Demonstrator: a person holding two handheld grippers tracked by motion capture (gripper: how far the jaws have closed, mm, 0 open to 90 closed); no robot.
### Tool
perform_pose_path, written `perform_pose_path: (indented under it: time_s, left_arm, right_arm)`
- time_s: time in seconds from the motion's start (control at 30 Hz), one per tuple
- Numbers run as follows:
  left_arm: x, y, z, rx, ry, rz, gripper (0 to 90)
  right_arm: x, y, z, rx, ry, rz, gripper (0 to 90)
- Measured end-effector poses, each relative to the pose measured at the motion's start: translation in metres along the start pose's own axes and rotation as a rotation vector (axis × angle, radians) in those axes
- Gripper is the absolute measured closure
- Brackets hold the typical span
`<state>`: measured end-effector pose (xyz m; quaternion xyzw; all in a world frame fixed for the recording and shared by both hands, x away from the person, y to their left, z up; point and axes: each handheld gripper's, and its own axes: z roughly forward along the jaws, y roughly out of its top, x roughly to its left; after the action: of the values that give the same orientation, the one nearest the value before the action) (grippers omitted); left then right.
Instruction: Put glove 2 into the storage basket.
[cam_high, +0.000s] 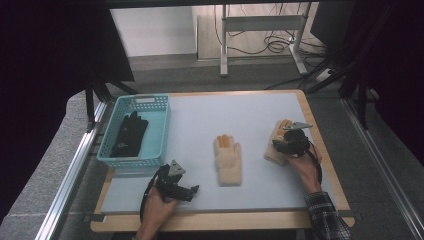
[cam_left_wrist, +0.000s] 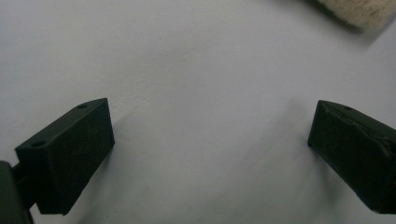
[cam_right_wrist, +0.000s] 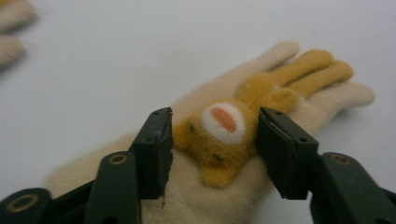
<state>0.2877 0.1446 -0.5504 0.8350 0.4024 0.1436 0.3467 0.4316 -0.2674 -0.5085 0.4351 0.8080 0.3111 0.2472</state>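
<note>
While the right tongs (cam_right_wrist: 212, 140) hang low over the cream knitted glove with a fuzzy orange bear patch (cam_right_wrist: 224, 126), their jaws stand half open on either side of the bear's head, close beside it, though I cannot tell that the pads press on it yet, so the grasp looks not quite made. To do this pick well, I would sink the tips a little more so they catch the cream knit under the patch as well as the fuzzy patch itself, then close firmly before lifting; a pinch on the fluff alone may slip or let the glove dangle and twist. Its matching cream glove (cam_high: 228, 160) lies on the pale grey tabletop (cam_high: 210, 115) between the two tongs, and the light blue plastic basket (cam_high: 159, 131) holding a black glove (cam_high: 130, 134) sits just beyond the left tongs (cam_high: 192, 190), which rest wide open and hold nothing above bare tabletop. A level carry over the middle glove, kept high enough to clear it and the basket rim, seems the safest path
</note>
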Motion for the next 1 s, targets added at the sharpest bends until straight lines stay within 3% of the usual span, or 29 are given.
perform_pose_path:
  time_s: [0.07, 0.17, 0.27, 0.43, 0.67, 0.7, 0.77, 0.87, 0.9, 0.97, 1.0]
  left_arm:
    - [0.000, 0.000, 0.000, 0.000, 0.000, 0.000, 0.6]
    - [0.000, 0.000, 0.000, 0.000, 0.000, 0.000, 0.7]
    - [0.000, 0.000, 0.000, 0.000, 0.000, 0.000, 0.7]
    - [0.000, 0.000, 0.000, 0.000, 0.000, 0.000, 0.7]
    - [0.000, 0.000, 0.000, 0.000, -0.001, -0.001, 0.7]
    - [0.000, 0.000, 0.000, 0.001, -0.001, 0.000, 0.7]
    - [0.000, 0.000, 0.000, 0.001, -0.001, 0.000, 0.7]
    - [0.000, 0.000, 0.000, 0.001, -0.001, 0.000, 0.7]
    - [0.000, 0.000, 0.000, 0.000, 0.000, 0.001, 0.7]
    - [0.000, 0.000, 0.000, 0.000, 0.000, 0.001, 0.7]
    - [0.000, 0.000, 0.000, 0.000, 0.000, 0.000, 0.7]
  right_arm:
    - [0.001, -0.003, 0.004, 0.013, -0.034, -0.017, 52.3]
    - [-0.002, -0.003, 0.002, 0.009, -0.028, 0.023, 61.3]
    - [-0.003, -0.002, -0.002, 0.011, -0.012, 0.028, 64.9]
    - [-0.001, 0.000, -0.014, -0.033, 0.021, 0.048, 65.8]
    - [0.011, 0.016, -0.038, -0.097, 0.075, 0.026, 66.4]
    - [0.018, 0.023, -0.046, -0.119, 0.107, 0.013, 66.4]
    - [0.021, 0.025, -0.048, -0.128, 0.120, 0.009, 66.3]
    - [0.033, 0.035, -0.058, -0.165, 0.189, -0.019, 66.3]
    - [0.043, 0.041, -0.062, -0.186, 0.230, -0.044, 66.3]
    - [0.047, 0.044, -0.063, -0.192, 0.246, -0.053, 66.3]
    - [0.060, 0.050, -0.064, -0.204, 0.296, -0.092, 66.3]
